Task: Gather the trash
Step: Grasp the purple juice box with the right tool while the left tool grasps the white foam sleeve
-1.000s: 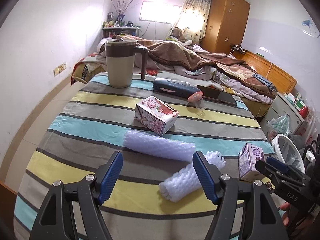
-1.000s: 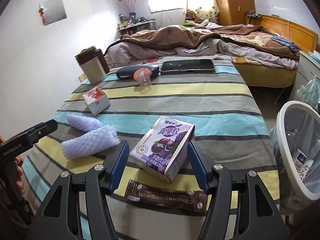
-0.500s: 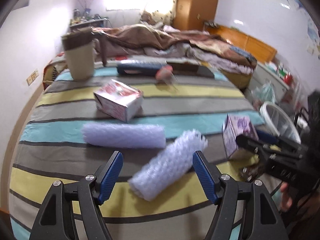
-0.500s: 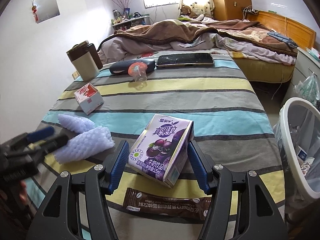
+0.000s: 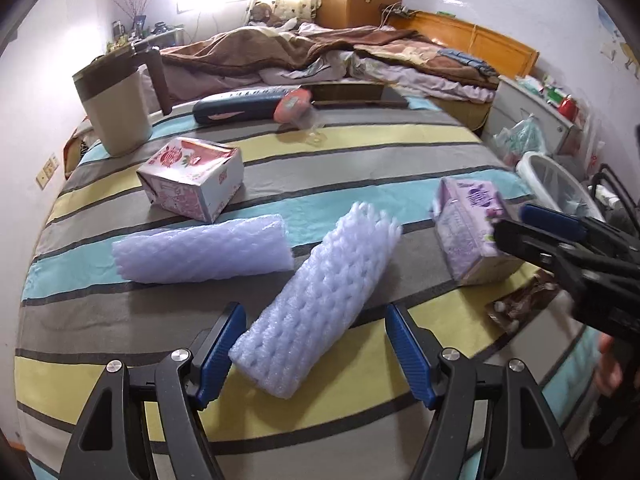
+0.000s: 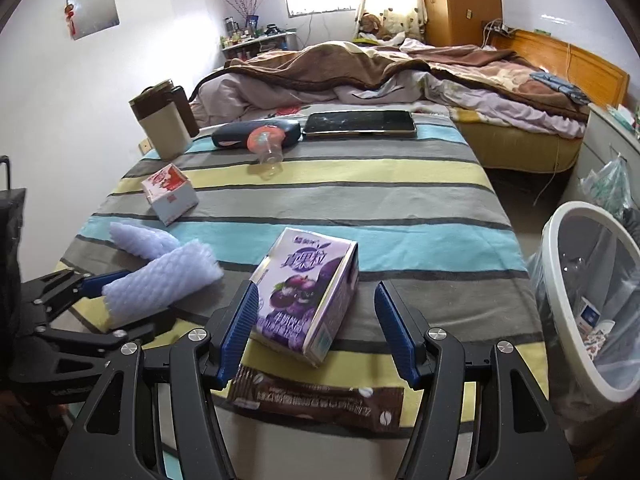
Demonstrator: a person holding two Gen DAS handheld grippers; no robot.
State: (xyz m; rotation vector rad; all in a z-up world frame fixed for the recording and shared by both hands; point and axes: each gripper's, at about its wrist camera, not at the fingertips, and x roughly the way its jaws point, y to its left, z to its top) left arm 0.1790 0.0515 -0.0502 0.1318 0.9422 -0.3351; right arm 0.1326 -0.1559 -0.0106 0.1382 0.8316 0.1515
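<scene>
On the striped cloth [image 5: 360, 148], a dimpled foam sleeve [image 5: 316, 304] lies flat.

Each camera sits on one pair of tongs and looks forward and down along its two blue fingers, close over the striped cloth [image 5: 360, 152]. The left camera looks past the left gripper [image 5: 312, 354] at a white foam sleeve [image 5: 320, 300] right ahead. The right camera looks past the right gripper [image 6: 316, 330] at a purple carton [image 6: 308, 292]. Both views share the sleeve, the carton, the red carton [image 5: 192, 178], and each other's tongs.
</scene>
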